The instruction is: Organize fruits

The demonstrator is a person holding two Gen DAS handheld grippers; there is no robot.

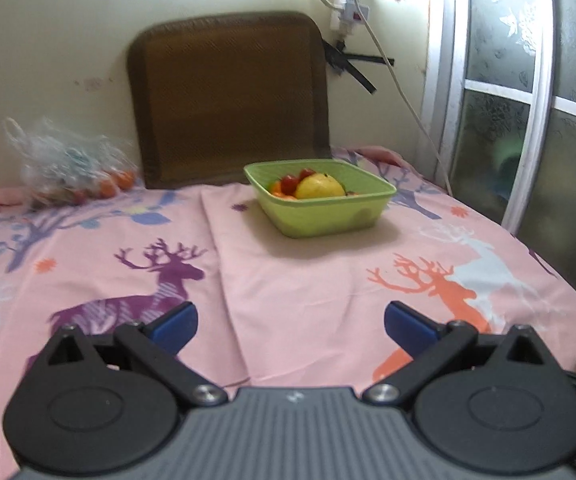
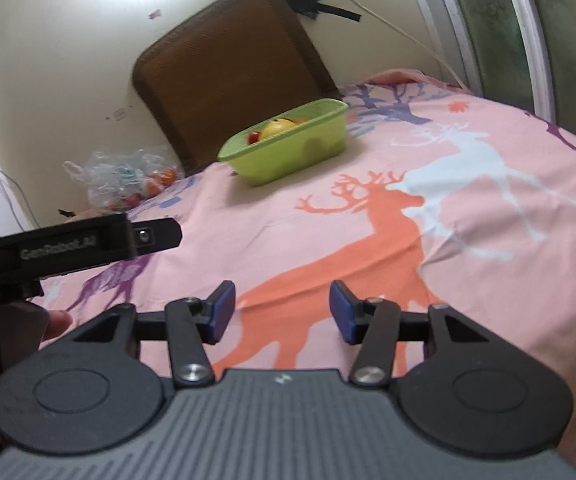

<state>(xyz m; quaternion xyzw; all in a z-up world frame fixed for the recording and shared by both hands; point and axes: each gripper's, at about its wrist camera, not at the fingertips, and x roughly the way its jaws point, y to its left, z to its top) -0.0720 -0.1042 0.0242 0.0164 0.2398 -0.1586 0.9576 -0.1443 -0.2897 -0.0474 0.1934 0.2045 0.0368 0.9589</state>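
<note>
A green square bowl (image 1: 328,216) stands on the pink deer-print cloth (image 1: 288,280) toward the back. It holds a yellow fruit (image 1: 320,187) and small red fruits (image 1: 290,184). The bowl also shows in the right wrist view (image 2: 288,152), with the yellow fruit (image 2: 277,127) showing over its rim. A clear plastic bag (image 1: 63,160) with orange fruits (image 1: 121,182) lies at the back left, also in the right wrist view (image 2: 123,176). My left gripper (image 1: 291,326) is open and empty, well short of the bowl. My right gripper (image 2: 282,310) is open and empty, also near the front.
A brown mat (image 1: 227,100) leans against the wall behind the bowl. A white cable (image 1: 400,92) hangs down the wall at right. A glass door with a white frame (image 1: 528,120) stands at the right. The left gripper's body (image 2: 71,244) shows at the left of the right wrist view.
</note>
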